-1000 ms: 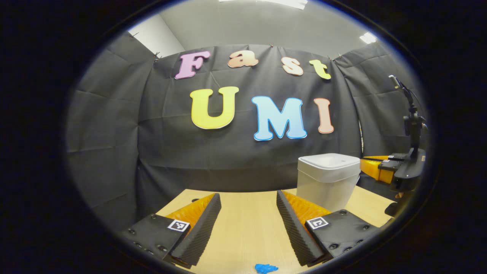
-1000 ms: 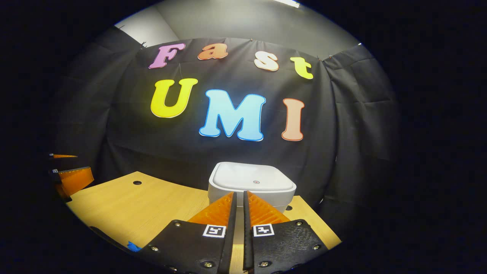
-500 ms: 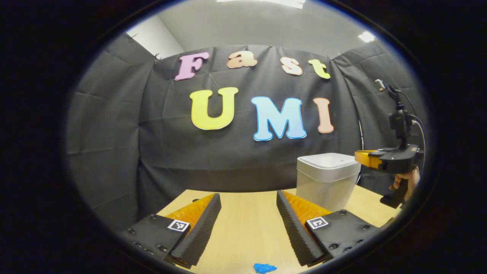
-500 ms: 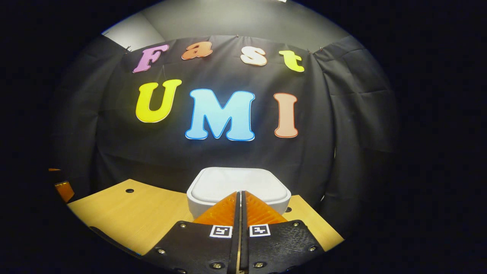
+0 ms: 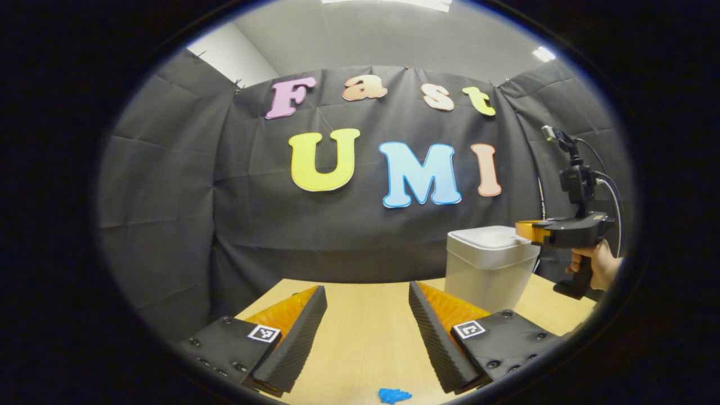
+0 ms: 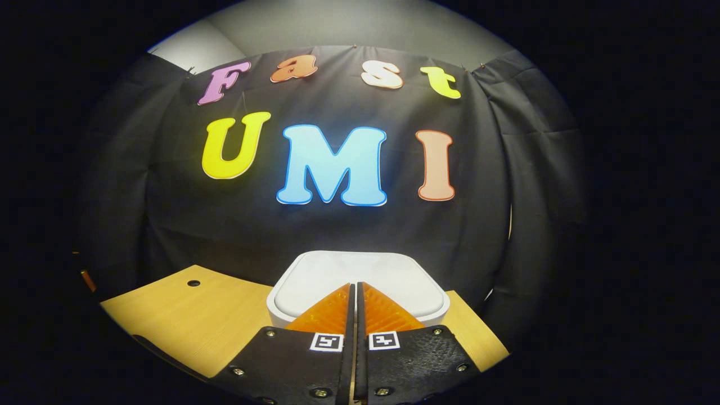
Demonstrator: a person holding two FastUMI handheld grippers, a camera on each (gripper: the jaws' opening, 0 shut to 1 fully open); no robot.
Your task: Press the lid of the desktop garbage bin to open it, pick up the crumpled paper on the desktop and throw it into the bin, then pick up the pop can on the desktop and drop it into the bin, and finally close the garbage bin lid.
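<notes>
Left gripper (image 5: 368,315) low over table (image 5: 365,343), fingers spread wide, nothing between them. Small blue scrap (image 5: 394,395) on table just below them. Bin (image 5: 490,267) stands at table's far right, lid (image 5: 494,238) down. Right gripper (image 6: 354,292) pressed together, fingers parallel with hairline gap, nothing held, tips over lid's near half; contact with lid cannot be told. In left gripper view, hand (image 5: 599,264) holds right gripper level above bin's right edge.
</notes>
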